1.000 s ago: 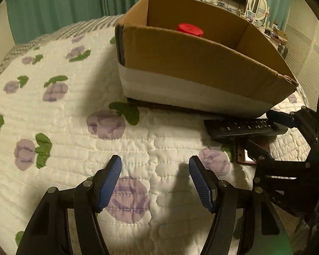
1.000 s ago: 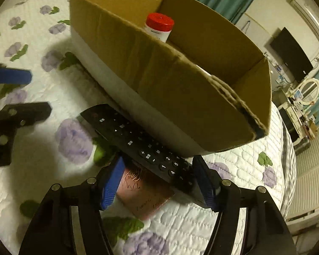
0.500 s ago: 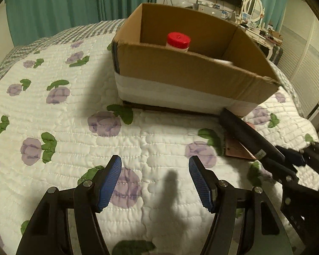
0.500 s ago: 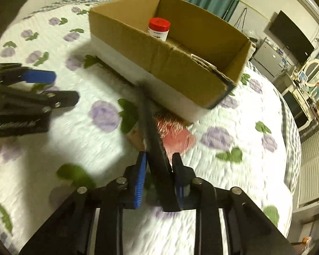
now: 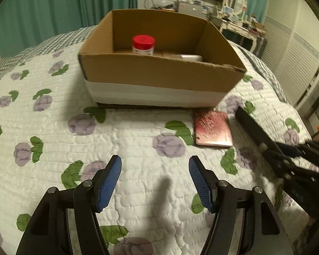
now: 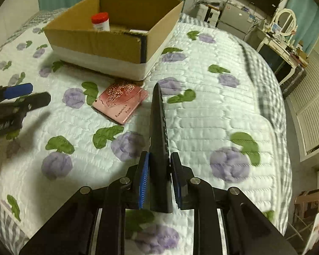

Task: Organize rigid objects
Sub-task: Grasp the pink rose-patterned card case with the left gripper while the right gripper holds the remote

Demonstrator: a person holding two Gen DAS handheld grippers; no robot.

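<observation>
My right gripper (image 6: 159,170) is shut on a black remote control (image 6: 158,119) and holds it edge-up above the quilt, pointing toward the cardboard box (image 6: 91,38). The remote (image 5: 253,125) and the right gripper (image 5: 295,159) also show at the right of the left wrist view. A pink rose-printed case (image 6: 121,101) lies flat on the quilt in front of the box, also in the left wrist view (image 5: 212,128). The box (image 5: 159,78) holds a red-capped white bottle (image 5: 143,44) and a white object (image 5: 191,57). My left gripper (image 5: 155,180) is open and empty above the quilt.
The bed has a white quilt with purple flowers (image 5: 80,124). Teal curtains (image 5: 42,6) hang behind. A TV, a dresser with an oval mirror (image 6: 287,19) and louvred doors (image 6: 308,97) stand beyond the bed's right edge.
My right gripper closed on the remote, lifted it off the pink case and pulled back from the box. The left gripper also drew back and rose; it stayed open.
</observation>
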